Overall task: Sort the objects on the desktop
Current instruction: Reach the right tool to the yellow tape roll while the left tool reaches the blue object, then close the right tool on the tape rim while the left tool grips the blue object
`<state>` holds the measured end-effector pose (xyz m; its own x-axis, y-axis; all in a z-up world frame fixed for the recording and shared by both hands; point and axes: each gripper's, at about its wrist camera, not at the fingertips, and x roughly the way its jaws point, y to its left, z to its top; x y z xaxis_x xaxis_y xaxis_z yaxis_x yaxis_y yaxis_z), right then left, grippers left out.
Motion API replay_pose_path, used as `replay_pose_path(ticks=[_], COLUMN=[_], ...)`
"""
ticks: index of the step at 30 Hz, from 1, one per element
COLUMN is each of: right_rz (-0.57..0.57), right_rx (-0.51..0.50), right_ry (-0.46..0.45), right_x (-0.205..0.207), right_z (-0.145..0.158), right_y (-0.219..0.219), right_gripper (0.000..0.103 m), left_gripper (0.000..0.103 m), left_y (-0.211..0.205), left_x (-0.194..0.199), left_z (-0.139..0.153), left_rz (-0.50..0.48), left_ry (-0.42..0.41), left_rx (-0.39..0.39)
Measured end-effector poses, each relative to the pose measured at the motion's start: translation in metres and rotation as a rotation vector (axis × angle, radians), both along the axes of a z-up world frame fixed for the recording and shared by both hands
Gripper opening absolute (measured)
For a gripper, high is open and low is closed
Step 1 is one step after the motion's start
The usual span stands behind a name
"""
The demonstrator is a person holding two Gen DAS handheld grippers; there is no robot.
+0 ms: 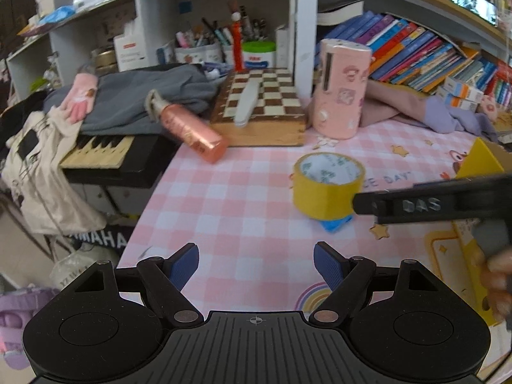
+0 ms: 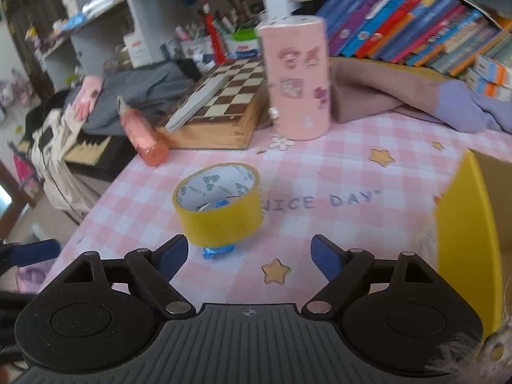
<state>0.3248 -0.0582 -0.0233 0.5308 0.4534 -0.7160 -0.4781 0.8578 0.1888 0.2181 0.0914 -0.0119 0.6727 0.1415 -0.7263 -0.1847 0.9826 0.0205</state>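
Left gripper (image 1: 256, 264) and right gripper (image 2: 248, 256): fingers open, empty. Yellow tape roll (image 2: 220, 204) stands on the table (image 2: 320, 172) just ahead of right fingers, over a blue wrapper (image 2: 217, 252)

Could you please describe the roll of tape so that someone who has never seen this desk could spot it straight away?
Find the pink checked desk mat in front of the bookshelf. Near its middle, ahead of the wooden chessboard box and the tall pink cylinder, lies the tape roll. It is the only yellow ring, resting on a small blue wrapper.
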Motion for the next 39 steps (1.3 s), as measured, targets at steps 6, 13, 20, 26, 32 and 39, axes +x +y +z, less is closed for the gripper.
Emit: replay_pose_path(ticks=[6,13,20,26,32,39], right_rz=[0.105,0.134,0.136,0.095,-0.05,-0.117], right_rx=[-0.086,-0.125,-0.116,-0.072,-0.013,0.0], right_ry=[-0.006,-0.012,0.005,-0.061,-0.132,-0.144], right_x=[0.023,0.044,0.056,0.049,0.047,0.05], right_z=[-0.015,-0.031,-0.04,-0.024,0.007,0.028], right_y=[0.04,0.067,0.075,0.059,0.019,-0.016], right_gripper=[0.09,0.09,0.086,0.086,0.086,0.086], left_gripper=[0.081,0.081,0.081,0.081,0.081,0.081], left_y=[0.005,0.01,0.014,0.007,-0.008,-0.032], left_x=[-0.004,-0.007,-0.007,0.006,0.031,0.065], left_z=[-0.001,-0.002,-0.005,-0.009,-0.017,-0.032], left_rz=[0.042,0.072,0.088,0.044,-0.033,-0.131], left_ry=[0.017,0.036,0.049,0.046,0.044,0.038], left_rx=[-0.006,-0.011,-0.006,-0.013,-0.016,-0.025])
